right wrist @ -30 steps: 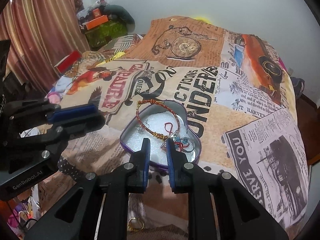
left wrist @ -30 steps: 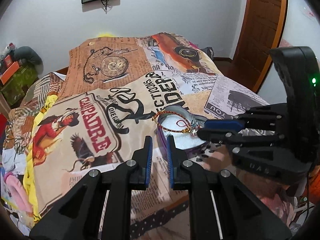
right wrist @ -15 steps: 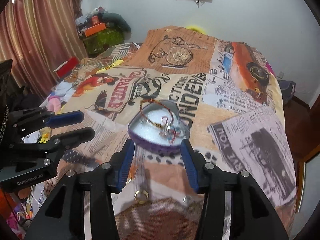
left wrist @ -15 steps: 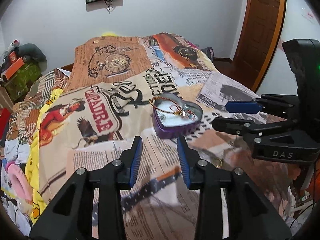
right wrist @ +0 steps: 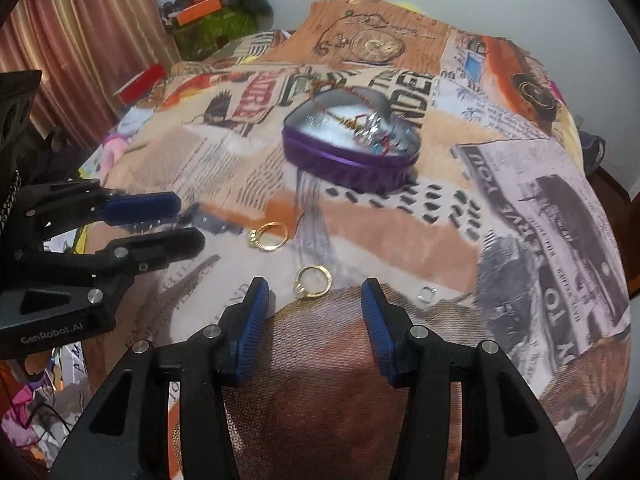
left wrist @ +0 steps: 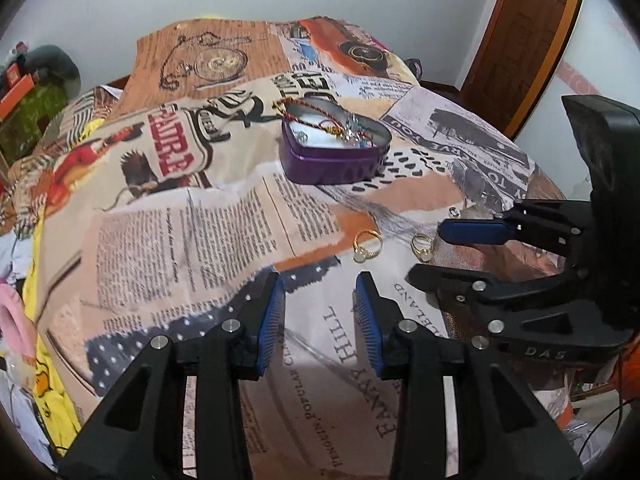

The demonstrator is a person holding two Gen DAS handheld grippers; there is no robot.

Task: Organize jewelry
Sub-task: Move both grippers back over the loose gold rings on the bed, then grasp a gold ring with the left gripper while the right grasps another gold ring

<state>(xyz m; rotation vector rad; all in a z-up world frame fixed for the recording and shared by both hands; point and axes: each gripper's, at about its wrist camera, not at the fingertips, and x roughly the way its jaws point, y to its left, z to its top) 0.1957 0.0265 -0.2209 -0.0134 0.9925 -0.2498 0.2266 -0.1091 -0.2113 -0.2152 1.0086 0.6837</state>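
A purple heart-shaped tin [left wrist: 332, 160] [right wrist: 352, 168] sits on the printed bedspread with a red beaded bracelet [left wrist: 320, 114] and small charms inside. Two gold rings lie on the cloth nearer to me: one [left wrist: 367, 245] [right wrist: 270, 236] and another [left wrist: 422, 246] [right wrist: 313, 282]. A small silver ring [right wrist: 428, 294] lies to the right. My left gripper [left wrist: 319, 298] is open and empty, just short of the first gold ring. My right gripper [right wrist: 316, 304] is open and empty, with the second gold ring lying between its fingertips; it also shows from the left wrist view [left wrist: 452, 256].
The bed is covered by a newspaper-print bedspread [left wrist: 192, 240]. A wooden door [left wrist: 524, 40] stands at the right, curtains [right wrist: 80, 40] and a cluttered shelf with boxes [right wrist: 208, 20] at the left. Clothes and a yellow cloth [left wrist: 40, 360] hang at the bed's left edge.
Both grippers have pulled back from the tin and opened wide. The bracelet stays in the tin. The gold rings on the cloth have come into view near the fingertips.
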